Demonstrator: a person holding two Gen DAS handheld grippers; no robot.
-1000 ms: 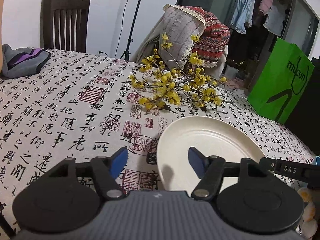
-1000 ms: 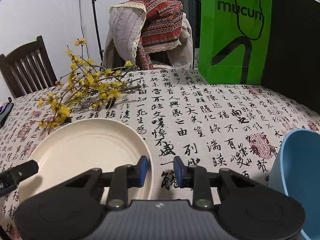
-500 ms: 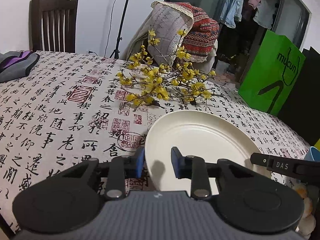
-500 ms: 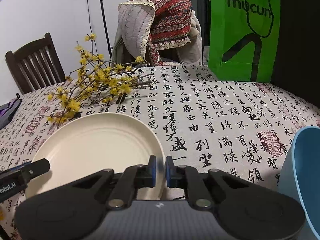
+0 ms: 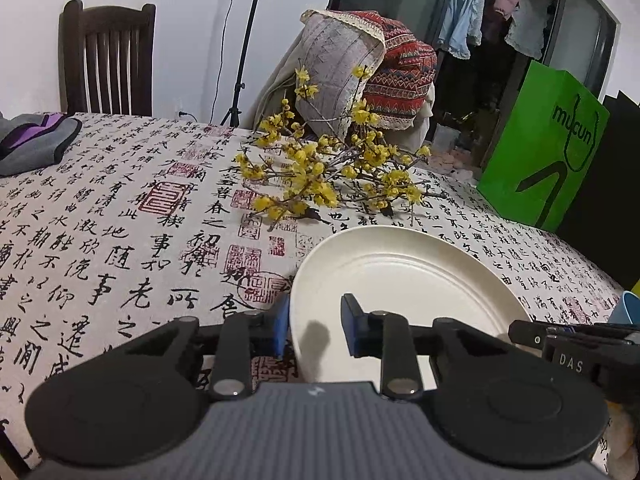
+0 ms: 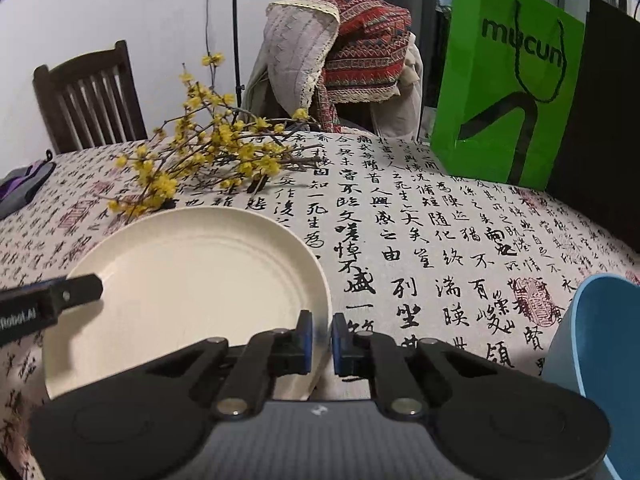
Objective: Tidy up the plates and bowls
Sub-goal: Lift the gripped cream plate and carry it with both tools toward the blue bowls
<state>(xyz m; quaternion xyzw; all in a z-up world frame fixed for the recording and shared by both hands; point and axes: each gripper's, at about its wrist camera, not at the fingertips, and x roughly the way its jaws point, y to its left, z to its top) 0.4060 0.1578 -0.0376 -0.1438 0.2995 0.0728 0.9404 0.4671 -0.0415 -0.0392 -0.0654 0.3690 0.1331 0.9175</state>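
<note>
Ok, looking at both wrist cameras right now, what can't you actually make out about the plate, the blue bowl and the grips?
- Cream plate: near rim hidden by the left gripper body, left wrist view.
- Blue bowl: cut off by the frame edge, right wrist view; only a sliver in the other.
- Right gripper: its own fingers cover the rim where it pinches.
- Plate underside: hidden in both views, so table contact is unclear.

Near edge of cream plate hidden behind gripper body in both wrist views. Blue bowl cut off by right and bottom edges; only a sliver visible in left wrist view. Grey and purple cloth cropped at left edge. Dark chair legs hidden behind table. Hanging clothes too dim to identify.
</note>
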